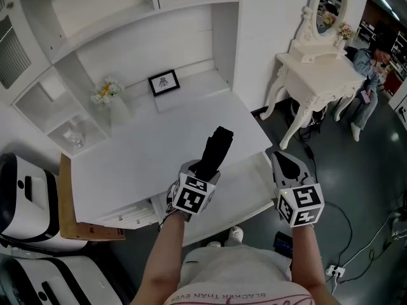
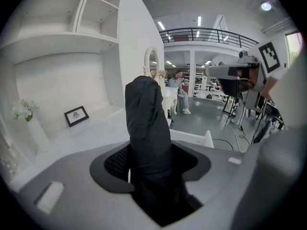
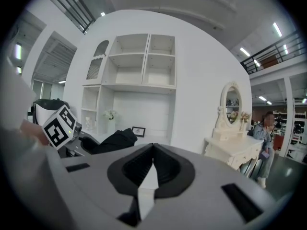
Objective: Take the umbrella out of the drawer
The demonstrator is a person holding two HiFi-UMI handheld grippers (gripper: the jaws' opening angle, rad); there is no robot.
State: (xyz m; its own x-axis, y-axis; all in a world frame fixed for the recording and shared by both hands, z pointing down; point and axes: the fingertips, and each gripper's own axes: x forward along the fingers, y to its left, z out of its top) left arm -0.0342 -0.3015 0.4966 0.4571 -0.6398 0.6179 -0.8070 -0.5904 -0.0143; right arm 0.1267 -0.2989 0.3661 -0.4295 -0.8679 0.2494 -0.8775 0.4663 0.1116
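Note:
A black folded umbrella (image 1: 216,146) stands nearly upright above the front of the white desk (image 1: 159,151), and my left gripper (image 1: 202,170) is shut on its lower part. The left gripper view has the umbrella (image 2: 146,119) rising out from between the jaws and filling the gap. The white drawer (image 1: 254,186) stands pulled out under the desk's front edge. To the right of the drawer, over the floor, my right gripper (image 1: 289,165) is shut with nothing in it. In the right gripper view the umbrella (image 3: 112,140) shows at the left.
A framed picture (image 1: 163,82) and a vase of flowers (image 1: 108,95) stand at the back of the desk under white shelves. A white dressing table with a mirror (image 1: 318,68) is at the right, with a seated person (image 1: 372,75) behind it. Cables (image 1: 356,234) lie on the floor.

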